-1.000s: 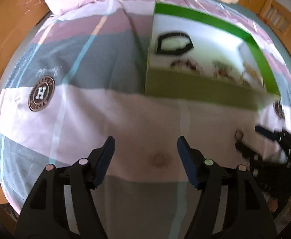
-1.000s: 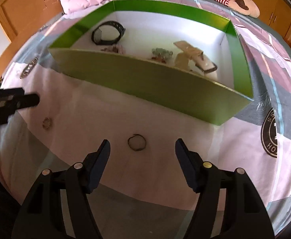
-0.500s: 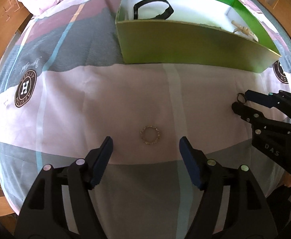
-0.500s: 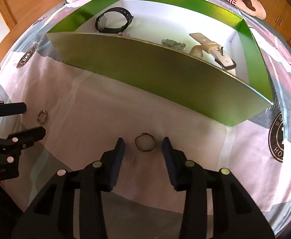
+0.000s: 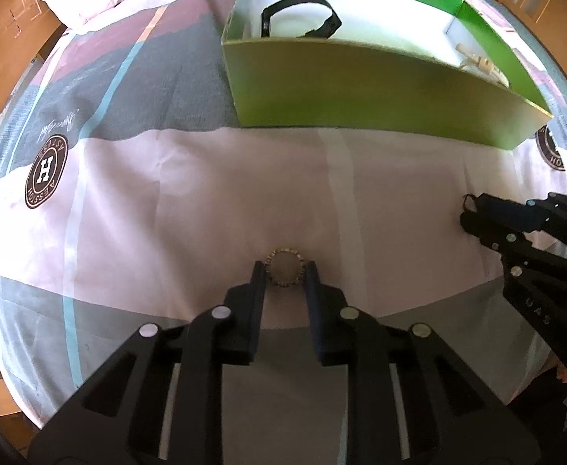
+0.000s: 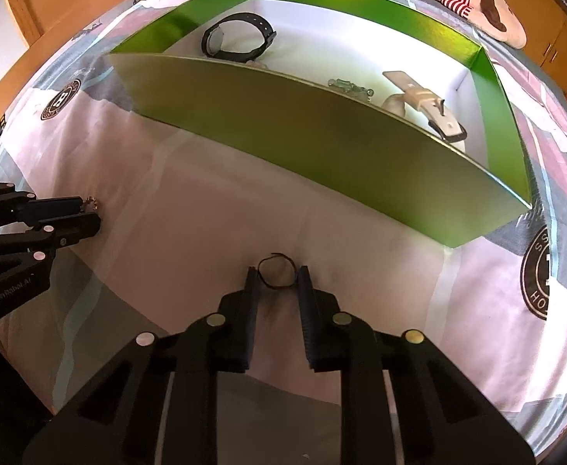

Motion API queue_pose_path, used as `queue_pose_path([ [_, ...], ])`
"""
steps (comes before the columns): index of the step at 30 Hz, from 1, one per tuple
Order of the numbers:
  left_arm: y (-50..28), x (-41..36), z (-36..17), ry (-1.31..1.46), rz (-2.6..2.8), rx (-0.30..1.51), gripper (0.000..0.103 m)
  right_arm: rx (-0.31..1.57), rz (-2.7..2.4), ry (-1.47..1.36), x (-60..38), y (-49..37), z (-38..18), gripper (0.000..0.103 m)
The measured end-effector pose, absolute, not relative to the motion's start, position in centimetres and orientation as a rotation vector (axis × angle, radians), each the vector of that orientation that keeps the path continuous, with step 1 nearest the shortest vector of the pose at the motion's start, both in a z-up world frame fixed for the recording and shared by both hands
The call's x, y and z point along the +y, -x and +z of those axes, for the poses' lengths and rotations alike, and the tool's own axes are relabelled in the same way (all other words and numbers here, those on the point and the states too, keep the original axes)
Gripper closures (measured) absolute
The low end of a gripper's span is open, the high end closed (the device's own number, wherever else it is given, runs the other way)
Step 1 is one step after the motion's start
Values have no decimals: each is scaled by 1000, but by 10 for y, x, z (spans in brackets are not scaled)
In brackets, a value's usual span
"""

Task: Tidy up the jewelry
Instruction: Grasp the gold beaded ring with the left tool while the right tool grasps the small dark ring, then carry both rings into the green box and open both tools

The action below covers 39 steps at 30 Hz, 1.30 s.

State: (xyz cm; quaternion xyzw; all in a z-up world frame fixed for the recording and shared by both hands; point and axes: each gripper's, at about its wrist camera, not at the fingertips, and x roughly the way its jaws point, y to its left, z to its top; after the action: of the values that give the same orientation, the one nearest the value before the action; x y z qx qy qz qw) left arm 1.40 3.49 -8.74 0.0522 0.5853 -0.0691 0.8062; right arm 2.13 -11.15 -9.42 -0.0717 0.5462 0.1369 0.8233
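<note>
— Jewelry first: how far is the sorting, from the left wrist view?

— Partly done, I think. The green box (image 5: 376, 89) already holds a black watch strap (image 5: 301, 15) and a beige strap (image 5: 477, 62). A beaded ring (image 5: 286, 267) lies on the bed sheet (image 5: 167, 201), not yet in the box. The left tongs (image 5: 286, 277) have just been closing, and the pads now press the ring on both sides.

— And the right wrist view?

— The right tongs (image 6: 277, 273) have also just been closing, around a thin dark wire ring (image 6: 277, 270). It is very fine, almost a thread, slightly open at the top. The pads seem to touch it. Both rings must be lifted and put into the box.
</note>
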Motion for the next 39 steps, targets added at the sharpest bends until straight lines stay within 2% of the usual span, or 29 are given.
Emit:
queue_pose_path([
  [16, -11, 27, -59, -79, -249, 1148, 82, 1135, 273, 142, -119, -15, -85, 83],
  [39, -14, 11, -60, -121, -254, 1128, 82, 1130, 257, 160, -117, -12, -83, 83],
])
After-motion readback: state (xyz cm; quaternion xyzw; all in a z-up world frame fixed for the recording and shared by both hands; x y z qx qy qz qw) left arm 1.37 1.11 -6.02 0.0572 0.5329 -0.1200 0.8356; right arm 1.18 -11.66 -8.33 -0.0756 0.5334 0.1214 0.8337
